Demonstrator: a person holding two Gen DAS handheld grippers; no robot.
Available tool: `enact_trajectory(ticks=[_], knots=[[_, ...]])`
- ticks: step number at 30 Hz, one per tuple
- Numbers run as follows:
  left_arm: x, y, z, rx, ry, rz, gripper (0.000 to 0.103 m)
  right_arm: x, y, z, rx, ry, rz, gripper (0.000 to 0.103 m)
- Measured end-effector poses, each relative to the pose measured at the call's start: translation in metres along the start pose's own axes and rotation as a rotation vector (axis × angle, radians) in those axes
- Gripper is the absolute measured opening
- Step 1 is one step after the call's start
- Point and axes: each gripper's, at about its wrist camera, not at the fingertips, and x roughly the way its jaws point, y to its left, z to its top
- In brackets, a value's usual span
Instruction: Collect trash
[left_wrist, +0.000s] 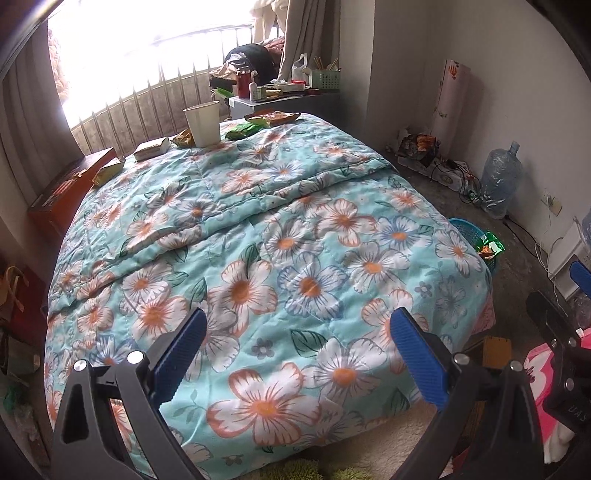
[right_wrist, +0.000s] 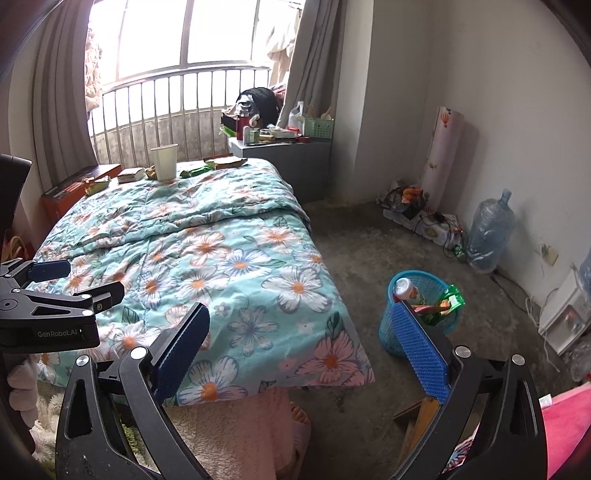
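Note:
Several snack wrappers lie along the far end of the bed, among them a green one (left_wrist: 243, 130) (right_wrist: 195, 171), yellow ones (left_wrist: 107, 172) (right_wrist: 96, 185), and a white paper cup (left_wrist: 202, 123) (right_wrist: 165, 161) stands upright among them. A blue mesh trash basket (right_wrist: 391, 332) (left_wrist: 466, 230) stands on the floor right of the bed and holds a can and wrappers. My left gripper (left_wrist: 301, 356) is open and empty above the near end of the bed. My right gripper (right_wrist: 304, 349) is open and empty above the bed's near right corner, left of the basket.
The floral quilt (left_wrist: 280, 236) covers the bed. A grey nightstand (right_wrist: 284, 158) with clutter stands behind it. A water jug (right_wrist: 489, 232), cables and a rolled mat (right_wrist: 443, 155) line the right wall. A red box (left_wrist: 70, 184) lies left of the bed.

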Motion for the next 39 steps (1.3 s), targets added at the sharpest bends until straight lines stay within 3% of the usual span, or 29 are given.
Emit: enact_trajectory(ticks=[4, 10, 15, 27, 30, 39], knots=[[0.000, -0.006, 0.005, -0.003, -0.018, -0.019, 0.097, -0.001, -0.010, 0.003, 0.020, -0.017, -0.009, 0.095], [-0.001, -0.014, 0.010, -0.093, -0.002, -0.078, 0.097, -0.007, -0.028, 0.006, 0.077, -0.044, -0.005, 0.095], [-0.005, -0.014, 0.012, -0.163, -0.003, -0.065, 0.097, -0.012, -0.038, 0.005, 0.107, -0.049, 0.004, 0.095], [-0.036, -0.009, 0.010, -0.222, -0.043, -0.087, 0.097, -0.017, -0.043, -0.001, 0.136, 0.100, -0.029, 0.095], [-0.033, -0.010, 0.006, -0.205, -0.020, -0.078, 0.097, -0.014, -0.045, -0.004, 0.144, 0.136, -0.033, 0.095], [-0.032, -0.007, 0.004, -0.183, -0.008, -0.070, 0.097, -0.020, -0.040, -0.008, 0.112, 0.132, -0.055, 0.095]])
